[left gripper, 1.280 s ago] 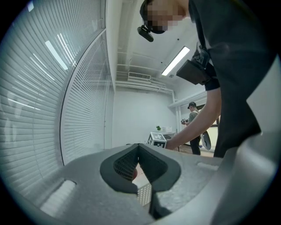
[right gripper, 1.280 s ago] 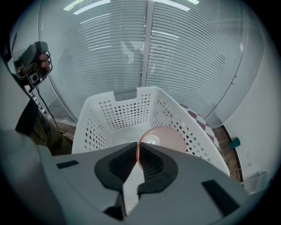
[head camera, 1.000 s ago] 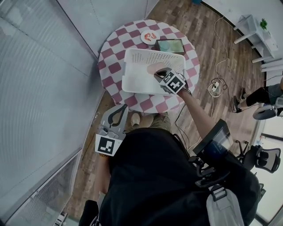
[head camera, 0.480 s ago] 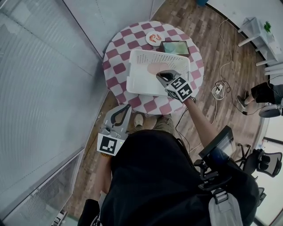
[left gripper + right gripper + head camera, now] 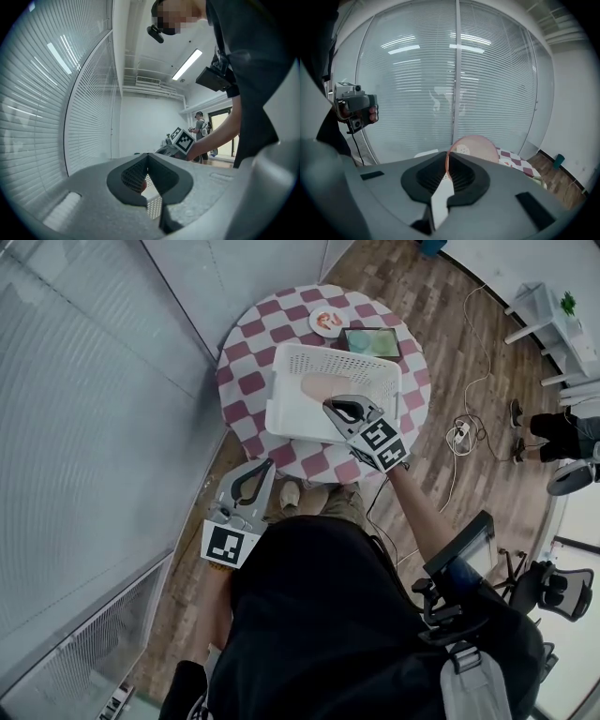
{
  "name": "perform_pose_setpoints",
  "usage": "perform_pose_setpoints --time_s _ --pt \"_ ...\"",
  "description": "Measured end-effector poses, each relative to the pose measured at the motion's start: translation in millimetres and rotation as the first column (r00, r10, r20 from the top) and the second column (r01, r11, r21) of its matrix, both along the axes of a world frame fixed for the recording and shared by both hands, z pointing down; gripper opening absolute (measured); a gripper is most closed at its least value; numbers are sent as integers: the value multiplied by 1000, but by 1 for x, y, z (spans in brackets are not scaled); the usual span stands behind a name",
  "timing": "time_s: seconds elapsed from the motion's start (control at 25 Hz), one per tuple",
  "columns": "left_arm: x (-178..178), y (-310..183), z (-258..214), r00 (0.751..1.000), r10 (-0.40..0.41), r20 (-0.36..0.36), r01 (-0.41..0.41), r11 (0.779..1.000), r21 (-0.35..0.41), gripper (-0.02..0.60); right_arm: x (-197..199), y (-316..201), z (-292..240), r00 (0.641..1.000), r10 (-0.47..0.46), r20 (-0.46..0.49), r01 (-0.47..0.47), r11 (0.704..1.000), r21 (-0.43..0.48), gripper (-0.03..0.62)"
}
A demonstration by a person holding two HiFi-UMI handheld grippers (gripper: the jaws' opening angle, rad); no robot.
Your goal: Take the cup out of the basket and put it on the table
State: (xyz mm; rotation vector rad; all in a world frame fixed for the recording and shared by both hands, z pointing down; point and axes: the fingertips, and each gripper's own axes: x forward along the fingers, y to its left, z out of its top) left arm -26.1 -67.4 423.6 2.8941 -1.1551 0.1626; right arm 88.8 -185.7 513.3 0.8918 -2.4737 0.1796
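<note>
- Wood flooring surrounds the round pink-and-white checkered counter [image 5: 246, 362]; blinds line the glass wall on the left.
- I see a white perforated basket [image 5: 281, 420] in the middle of the counter, with a small plate [image 5: 325, 322] on the far side.
- My right gripper [image 5: 334, 406] reaches in from the near side, fingers clamped on the rim of the pink cup [image 5: 315, 387].
- That cup sits over the basket's interior; I cannot tell whether it clears the bottom.
- My left gripper [image 5: 265, 471] hangs off the counter's near edge, fingers closed on nothing.
</note>
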Motion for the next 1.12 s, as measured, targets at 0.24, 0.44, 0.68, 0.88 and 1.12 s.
perform_pose_setpoints --time_s 0.24,0.44,0.68,0.88,1.12 --pt "-3 -5 -4 1000 -7 -15 7 1000 7 5 -13 14 -30 995 -12 101 3 997 81 25" --pt "-6 -10 -9 1000 -1 -19 1 1000 18 5 -23 25 -53 985 -24 169 -1 989 146 25" --pt "-9 -17 -9 1000 6 -19 -6 1000 29 5 -35 43 -78 975 -62 215 10 972 235 25" --pt "-12 -19 -10 1000 6 -24 -5 1000 29 5 -38 60 -86 967 -58 246 -9 964 264 25" --pt "-9 -19 -8 999 19 -33 -18 1000 17 5 -43 74 -90 954 -65 291 -22 958 287 25"
